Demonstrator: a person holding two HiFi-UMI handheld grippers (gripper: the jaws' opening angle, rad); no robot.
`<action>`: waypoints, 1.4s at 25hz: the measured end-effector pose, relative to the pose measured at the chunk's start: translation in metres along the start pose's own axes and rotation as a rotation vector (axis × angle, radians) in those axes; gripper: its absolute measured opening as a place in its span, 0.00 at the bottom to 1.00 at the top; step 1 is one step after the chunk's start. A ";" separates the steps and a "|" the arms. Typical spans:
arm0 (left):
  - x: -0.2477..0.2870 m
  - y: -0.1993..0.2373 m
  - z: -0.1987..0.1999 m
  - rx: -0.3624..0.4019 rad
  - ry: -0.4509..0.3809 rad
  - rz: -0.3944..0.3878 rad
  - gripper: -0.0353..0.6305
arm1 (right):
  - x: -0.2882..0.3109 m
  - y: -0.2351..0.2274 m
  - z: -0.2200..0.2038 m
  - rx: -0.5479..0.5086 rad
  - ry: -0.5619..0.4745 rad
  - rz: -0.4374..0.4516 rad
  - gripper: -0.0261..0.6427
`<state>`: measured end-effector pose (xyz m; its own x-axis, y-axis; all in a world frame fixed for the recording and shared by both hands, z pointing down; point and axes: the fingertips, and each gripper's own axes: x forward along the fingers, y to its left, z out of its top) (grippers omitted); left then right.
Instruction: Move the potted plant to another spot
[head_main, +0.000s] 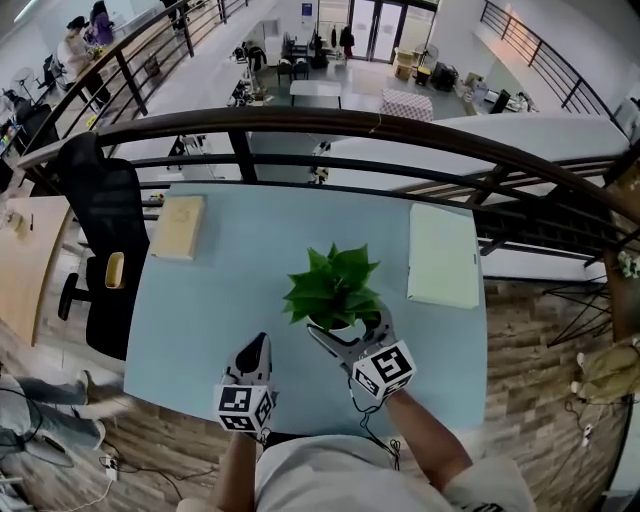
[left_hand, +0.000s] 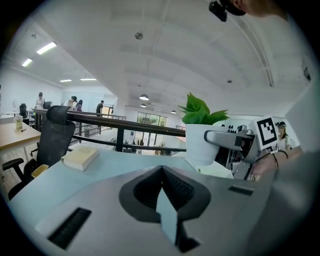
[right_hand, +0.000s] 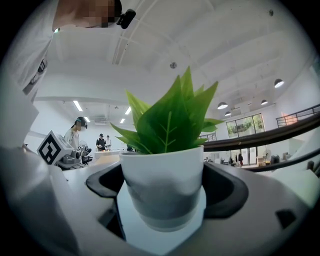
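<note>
1. This is an open-plan office or lab on a mezzanine. A dark railing (head_main: 330, 125) edges the level, and a lower floor (head_main: 345, 75) shows beyond it.
2. The furniture is office furniture: a black swivel chair (head_main: 105, 215), a wooden desk (head_main: 25, 270) and a pale blue table (head_main: 250, 330).
3. Downstairs there are work tables (head_main: 315, 92) and glass doors (head_main: 375, 25), and people (head_main: 85, 35) stand by the far railing.
4. Overhead is a high white ceiling with strip lights (left_hand: 46, 48) and round lamps (left_hand: 144, 97).

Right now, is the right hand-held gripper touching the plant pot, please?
Touching: in the right gripper view, the right hand-held gripper clasps both sides of the plant pot.
</note>
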<state>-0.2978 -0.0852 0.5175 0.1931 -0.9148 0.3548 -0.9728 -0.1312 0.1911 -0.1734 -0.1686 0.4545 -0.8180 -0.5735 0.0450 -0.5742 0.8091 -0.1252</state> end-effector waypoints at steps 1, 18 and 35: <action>0.002 0.003 0.001 0.003 0.002 -0.005 0.07 | 0.004 0.000 -0.002 0.005 0.001 -0.003 0.77; 0.048 0.097 -0.029 0.008 0.114 -0.069 0.07 | 0.104 0.002 -0.060 0.030 0.062 -0.056 0.77; 0.103 0.132 -0.074 -0.053 0.196 -0.087 0.07 | 0.192 -0.029 -0.138 0.080 0.180 -0.076 0.77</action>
<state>-0.3967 -0.1688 0.6466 0.3023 -0.8082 0.5053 -0.9442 -0.1811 0.2751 -0.3186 -0.2841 0.6033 -0.7697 -0.5944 0.2328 -0.6356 0.7475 -0.1931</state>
